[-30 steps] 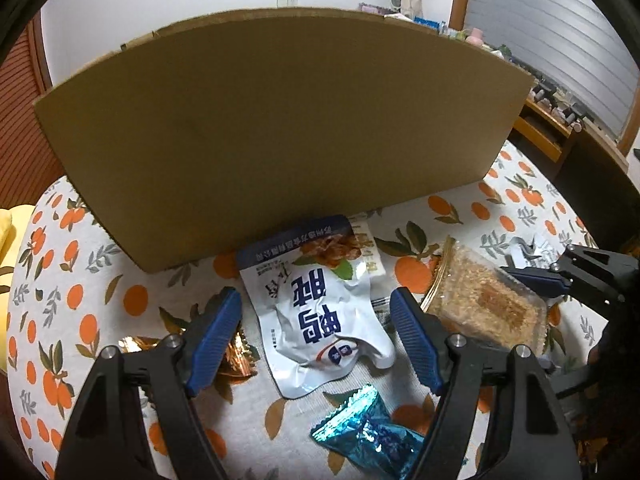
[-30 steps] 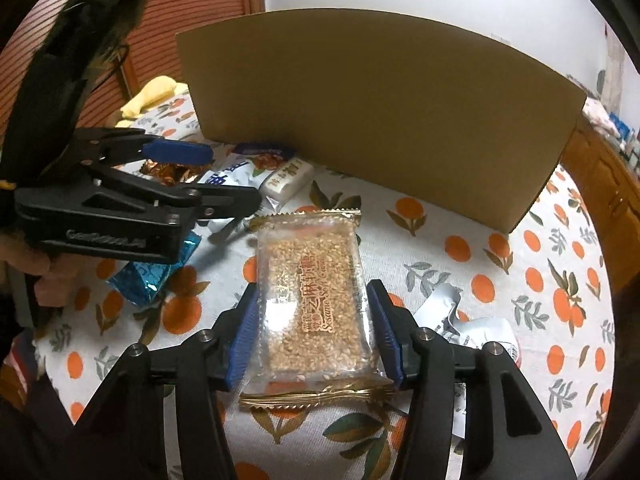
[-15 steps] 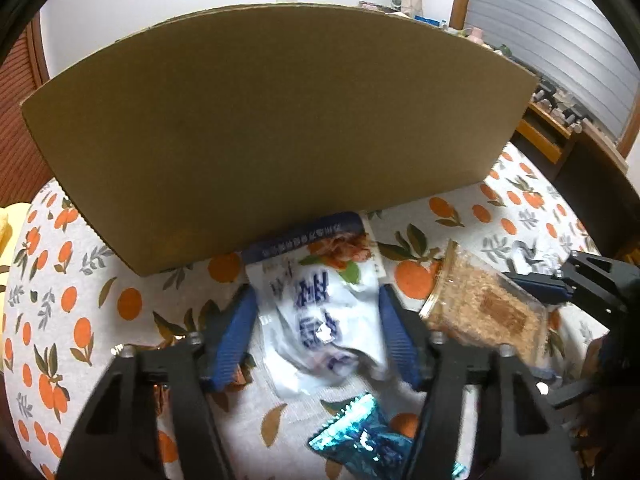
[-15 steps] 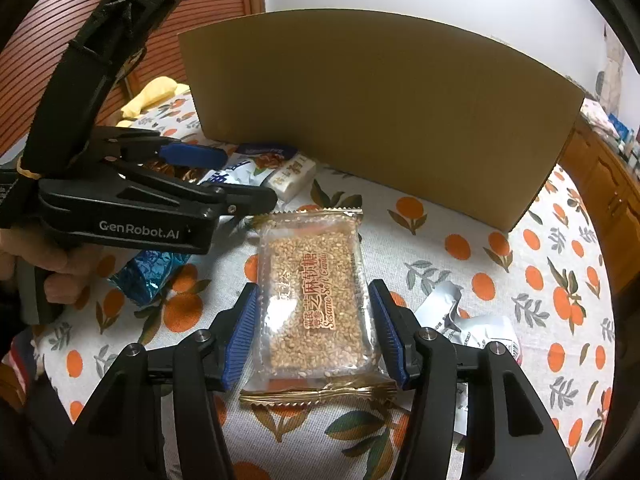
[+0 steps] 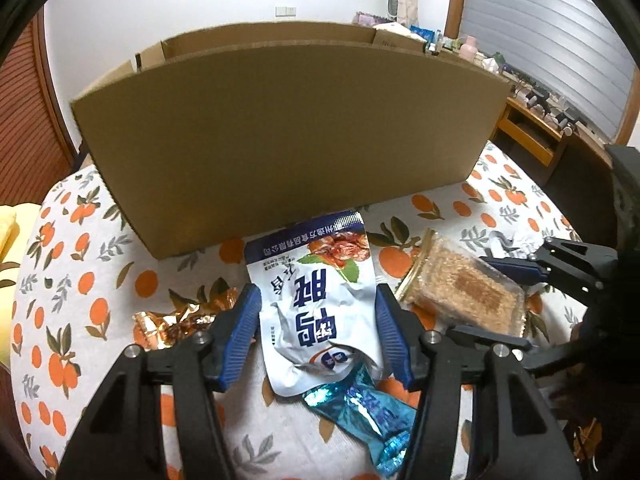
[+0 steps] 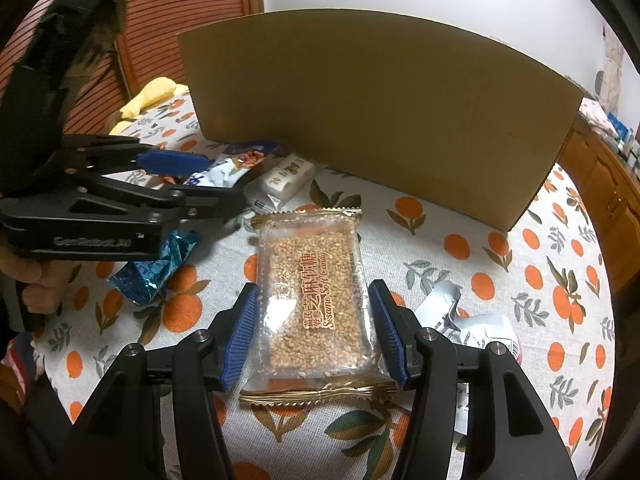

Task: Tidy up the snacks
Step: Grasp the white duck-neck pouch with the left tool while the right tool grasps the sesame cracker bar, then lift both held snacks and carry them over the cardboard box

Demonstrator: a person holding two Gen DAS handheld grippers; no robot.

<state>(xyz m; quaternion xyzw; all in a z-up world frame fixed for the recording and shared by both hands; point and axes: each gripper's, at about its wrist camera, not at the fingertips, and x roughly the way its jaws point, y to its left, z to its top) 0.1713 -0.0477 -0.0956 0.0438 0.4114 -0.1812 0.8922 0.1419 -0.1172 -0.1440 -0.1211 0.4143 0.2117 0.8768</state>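
My left gripper [image 5: 318, 312] is shut on a white and blue snack pouch [image 5: 320, 296] and holds it lifted over the table; the pouch also shows in the right wrist view [image 6: 228, 168]. My right gripper [image 6: 314, 320] is shut on a clear sesame candy pack [image 6: 316, 296], which also shows in the left wrist view [image 5: 464, 288]. A large cardboard box [image 5: 288, 136] stands behind both, open at the top; it also shows in the right wrist view [image 6: 376, 112]. The left gripper [image 6: 192, 178] appears at the left of the right wrist view.
A blue foil candy [image 5: 360, 412] lies under the pouch, a gold foil wrapper [image 5: 176, 320] at its left. A white packet [image 6: 286, 176] lies by the box, a silver pouch [image 6: 468, 324] at the right. The tablecloth [image 6: 520, 264] has an orange print.
My left gripper closed on the white and blue pouch and lifted it, so the box's open top came into view. My right gripper stayed closed on the sesame pack, which rose slightly.
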